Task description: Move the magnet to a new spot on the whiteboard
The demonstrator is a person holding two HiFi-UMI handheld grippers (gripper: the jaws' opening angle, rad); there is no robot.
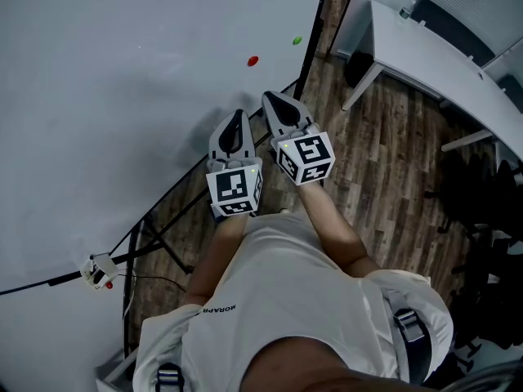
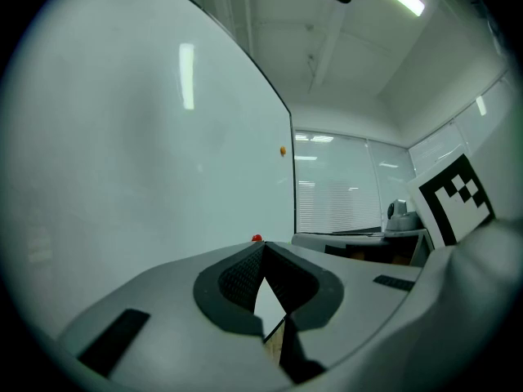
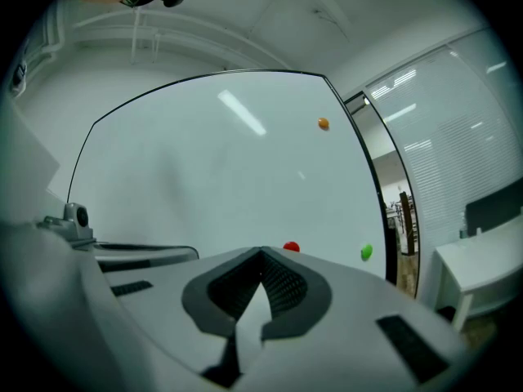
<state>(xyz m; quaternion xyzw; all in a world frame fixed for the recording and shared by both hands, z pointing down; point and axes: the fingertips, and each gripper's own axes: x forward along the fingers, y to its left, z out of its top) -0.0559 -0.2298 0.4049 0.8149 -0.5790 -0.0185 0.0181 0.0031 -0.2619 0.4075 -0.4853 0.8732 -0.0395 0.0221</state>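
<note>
A small red magnet (image 1: 252, 60) sticks to the whiteboard (image 1: 122, 96) near its right edge, with a green magnet (image 1: 297, 40) further up and right. Both grippers hang side by side below the red magnet, a short way off the board and pointing at it. My left gripper (image 1: 238, 118) is shut and empty, and so is my right gripper (image 1: 275, 99). In the left gripper view the red magnet (image 2: 257, 238) peeks just over the closed jaw tips. The right gripper view shows the red magnet (image 3: 291, 247), the green magnet (image 3: 365, 252) and an orange magnet (image 3: 324, 123) higher up.
The whiteboard's dark frame edge (image 1: 315, 35) and its stand legs (image 1: 155, 235) run beside the wooden floor. A white desk (image 1: 441, 64) and dark chairs (image 1: 490, 219) stand at the right. A small device on a cable (image 1: 98, 272) hangs at the board's lower edge.
</note>
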